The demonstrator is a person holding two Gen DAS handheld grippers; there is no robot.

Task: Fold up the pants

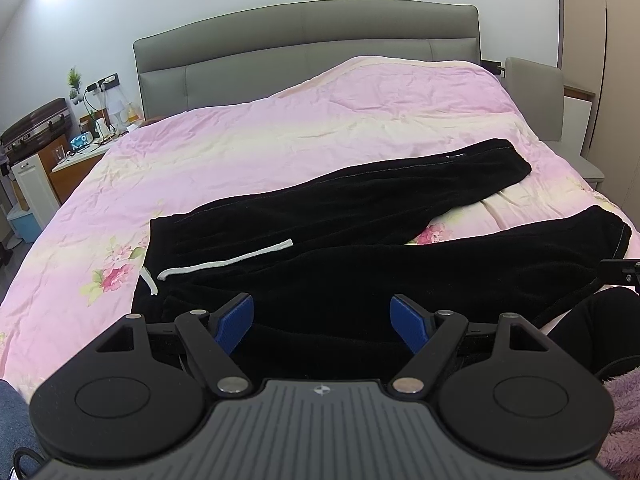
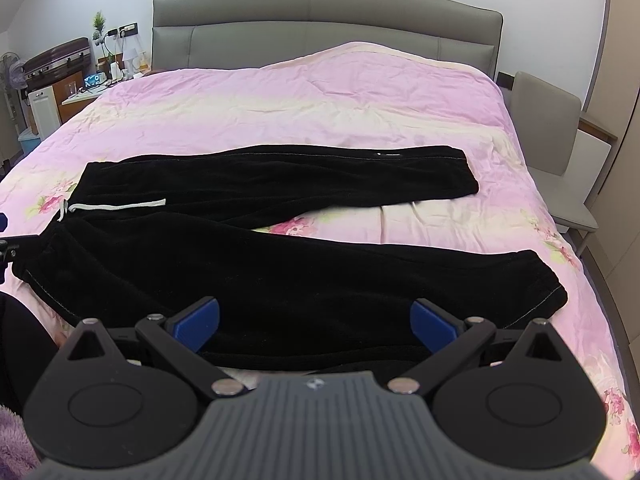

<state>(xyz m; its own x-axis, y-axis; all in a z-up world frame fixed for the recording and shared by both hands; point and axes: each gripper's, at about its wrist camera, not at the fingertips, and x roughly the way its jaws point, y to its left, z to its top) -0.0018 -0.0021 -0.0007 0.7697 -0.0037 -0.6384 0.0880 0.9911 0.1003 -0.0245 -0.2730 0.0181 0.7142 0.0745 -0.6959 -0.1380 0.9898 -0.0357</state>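
On the pink bedspread (image 2: 320,92), black pants (image 2: 280,276) lie spread just beyond both grippers' wide-apart jaws.

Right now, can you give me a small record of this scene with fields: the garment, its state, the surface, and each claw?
garment: black pants with a white drawstring
state: spread flat, not folded; waist at the left, two legs apart toward the right
surface: pink flowered bedcover
left claw: open, near the waist end, holds nothing
right claw: open, over the near leg, holds nothing
behind: grey headboard
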